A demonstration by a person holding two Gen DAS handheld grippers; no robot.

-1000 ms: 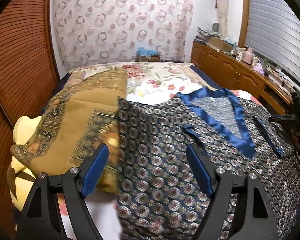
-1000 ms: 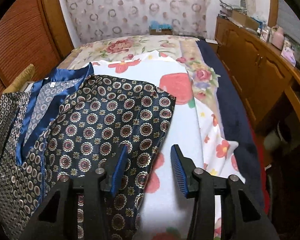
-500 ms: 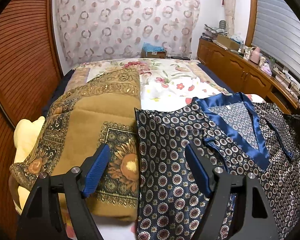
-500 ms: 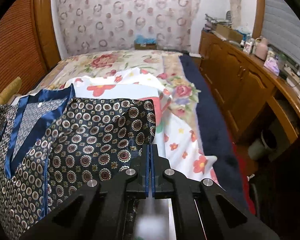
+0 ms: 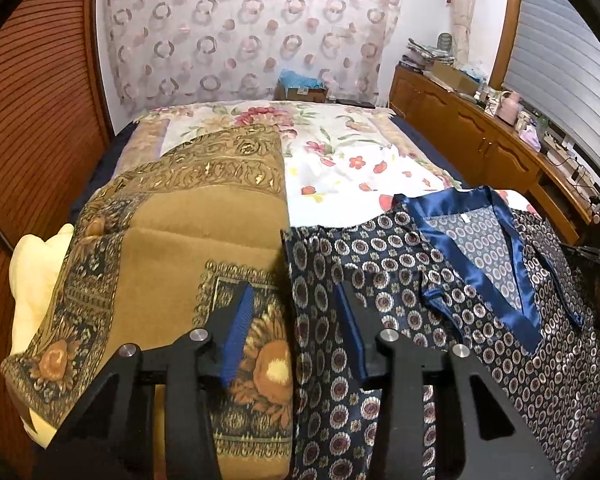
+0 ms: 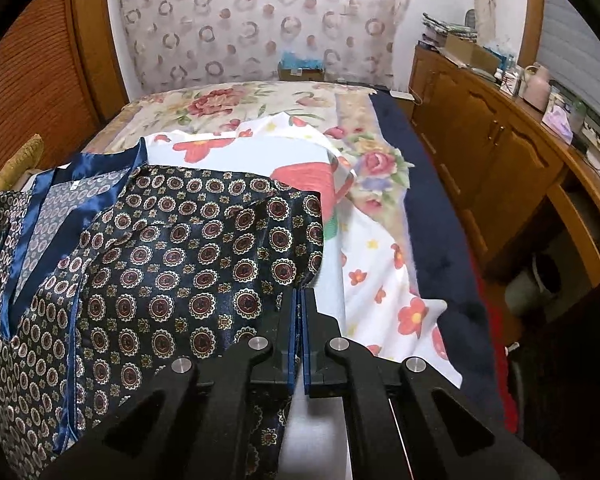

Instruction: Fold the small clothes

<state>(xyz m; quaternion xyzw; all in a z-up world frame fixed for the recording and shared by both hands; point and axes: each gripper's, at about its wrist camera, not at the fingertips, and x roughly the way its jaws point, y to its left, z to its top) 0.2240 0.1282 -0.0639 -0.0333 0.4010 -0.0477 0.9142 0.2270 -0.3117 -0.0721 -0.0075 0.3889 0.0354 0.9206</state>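
The patterned navy satin top (image 5: 440, 280) lies spread on the bed (image 5: 340, 152), beside a folded brown blanket (image 5: 188, 240). The right hand-held gripper (image 6: 300, 336), spread a second ago, is now pressed together at the top's right edge, apparently pinching it. The left hand-held gripper (image 5: 296, 336) is closing around the left edge, so a fold looks ready to begin.

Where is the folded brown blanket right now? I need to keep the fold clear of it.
In the left wrist view the brown blanket lies on the bed's left side, its right edge against the patterned navy top, a yellow pillow on its left.
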